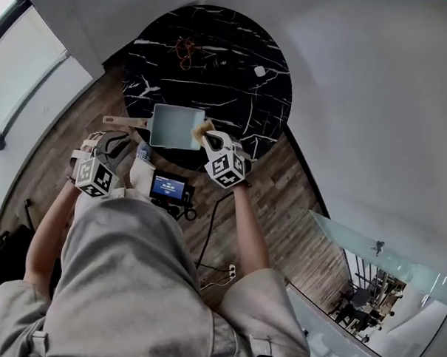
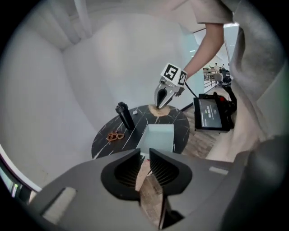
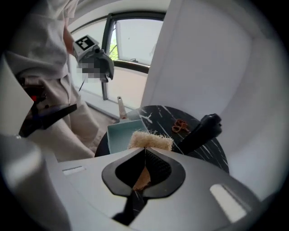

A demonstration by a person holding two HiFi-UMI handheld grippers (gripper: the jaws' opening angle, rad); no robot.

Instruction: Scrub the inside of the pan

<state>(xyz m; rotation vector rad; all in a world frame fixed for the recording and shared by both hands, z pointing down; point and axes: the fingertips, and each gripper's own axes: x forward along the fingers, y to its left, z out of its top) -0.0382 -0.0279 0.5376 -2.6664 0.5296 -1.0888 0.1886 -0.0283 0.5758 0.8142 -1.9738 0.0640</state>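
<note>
Pan [image 1: 174, 126], pale blue and square, sits on the black marbled surface [image 1: 235, 71] just ahead of both claws, its wooden handle [image 1: 122, 121] pointing out toward the left claw [image 2: 144, 155]. That left claw hangs just short of the handle, jaws a narrow gap apart, gripping nothing. The right claw [image 3: 145, 151] is pinched shut on a straw-coloured fibrous scrubber [image 3: 150, 140], which pokes out past its tips at the pan's right-hand edge. Beyond the right claw stands a dark bottle [image 3: 201, 131], a small reddish tangle [image 3: 181, 125] beside it.
</note>
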